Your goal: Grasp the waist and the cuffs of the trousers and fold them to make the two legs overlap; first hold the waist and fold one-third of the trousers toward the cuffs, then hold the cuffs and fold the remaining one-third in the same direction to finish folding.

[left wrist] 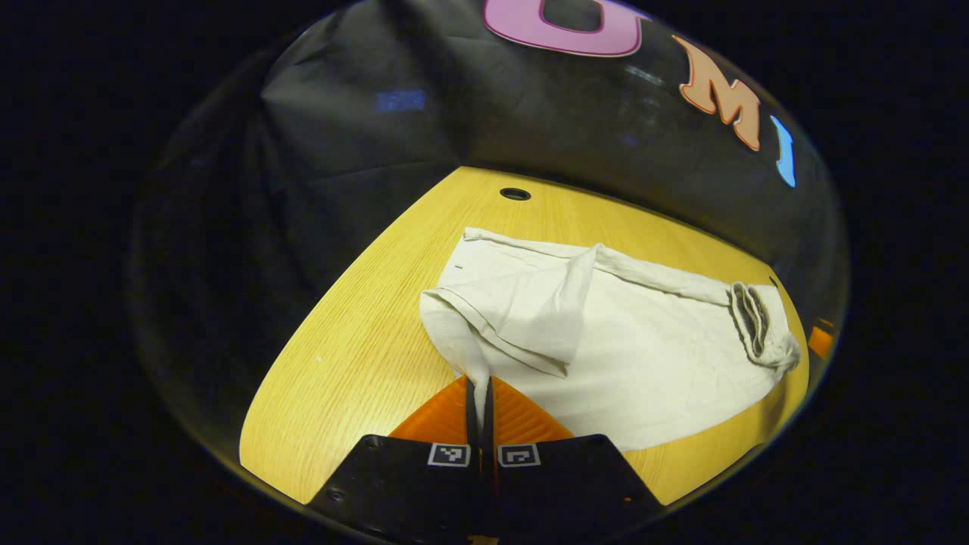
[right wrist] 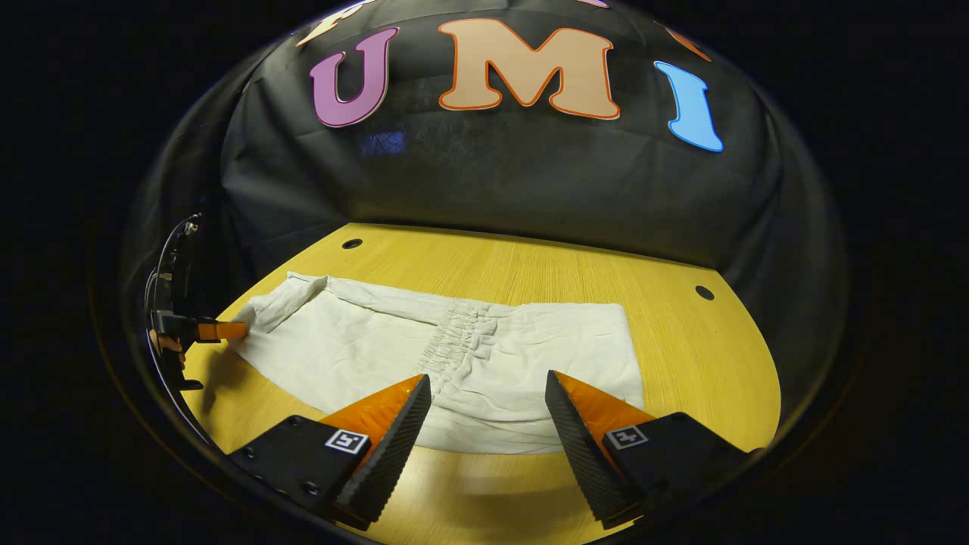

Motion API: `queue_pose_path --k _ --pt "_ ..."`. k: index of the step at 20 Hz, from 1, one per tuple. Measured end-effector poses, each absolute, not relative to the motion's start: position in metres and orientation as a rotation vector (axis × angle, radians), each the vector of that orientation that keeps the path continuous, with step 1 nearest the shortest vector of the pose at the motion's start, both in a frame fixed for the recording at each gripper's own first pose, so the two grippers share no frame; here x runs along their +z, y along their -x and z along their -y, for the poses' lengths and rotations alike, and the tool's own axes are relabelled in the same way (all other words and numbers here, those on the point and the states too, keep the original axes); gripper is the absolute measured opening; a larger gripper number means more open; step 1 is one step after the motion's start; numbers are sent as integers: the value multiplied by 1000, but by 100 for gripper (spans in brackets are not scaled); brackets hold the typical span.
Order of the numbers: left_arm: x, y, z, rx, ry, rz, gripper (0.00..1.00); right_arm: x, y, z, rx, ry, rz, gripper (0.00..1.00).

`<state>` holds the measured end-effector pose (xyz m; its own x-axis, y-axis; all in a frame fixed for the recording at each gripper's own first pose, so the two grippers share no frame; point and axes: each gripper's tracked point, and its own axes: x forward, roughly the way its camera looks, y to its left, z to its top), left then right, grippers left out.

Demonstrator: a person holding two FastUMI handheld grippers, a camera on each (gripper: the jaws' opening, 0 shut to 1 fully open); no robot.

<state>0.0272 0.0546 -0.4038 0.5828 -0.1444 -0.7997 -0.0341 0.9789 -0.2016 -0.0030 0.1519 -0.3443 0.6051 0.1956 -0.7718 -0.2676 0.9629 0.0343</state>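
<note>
Cream cotton trousers point(right wrist: 454, 356) lay spread flat on the wooden table point(right wrist: 681, 333), filling its middle, with the gathered elastic waist point(right wrist: 465, 333) bunched near their centre as the right gripper view showed them. Everything below is placed against those trousers.

At their left end, the left gripper point(left wrist: 480, 393) had its two fingers pressed together on a pinch of the cloth, a corner drawn up into a small peak between them. In the left gripper view a loose flap point(left wrist: 556, 310) lay turned back over the cloth just beyond that pinch, and at the far end of the trousers a rolled, open edge point(left wrist: 757, 322) curled upward. Whether the pinched corner was a cuff or part of the waist I could not tell.

On the near side of the trousers, over their lower edge, the right gripper point(right wrist: 488, 412) hung with its fingers wide apart, gripping nothing, the cloth showing between them.

As I judged it, the work stood early: the trousers lay as one wide sheet, the legs seemingly laid together or nearly so, and neither of the two one-third folds looked made. Both folds remained, and the right gripper had not yet taken its hold.
</note>
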Motion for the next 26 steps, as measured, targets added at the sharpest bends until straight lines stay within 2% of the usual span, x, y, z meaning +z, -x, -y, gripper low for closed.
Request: queue_pose_path --k 3,5,10,18,22,26 --pt "-396 -27 -49 -41 226 -970 0 -337 -2 -139 264 82 -868 98" --pt "-363 -47 -32 -87 205 -884 0 -331 -5 -123 263 69 -855 98" --pt "-311 -70 13 -130 282 -783 0 -323 -8 -101 277 48 -838 98" --pt "-253 -94 78 -203 303 -698 0 -317 -8 -64 276 7 -819 98" --pt "-234 -99 119 -264 298 -672 0 -313 -6 -40 259 -11 -814 96" --pt "-214 -105 168 -339 288 -640 0 -310 -6 -15 235 -22 -809 98"
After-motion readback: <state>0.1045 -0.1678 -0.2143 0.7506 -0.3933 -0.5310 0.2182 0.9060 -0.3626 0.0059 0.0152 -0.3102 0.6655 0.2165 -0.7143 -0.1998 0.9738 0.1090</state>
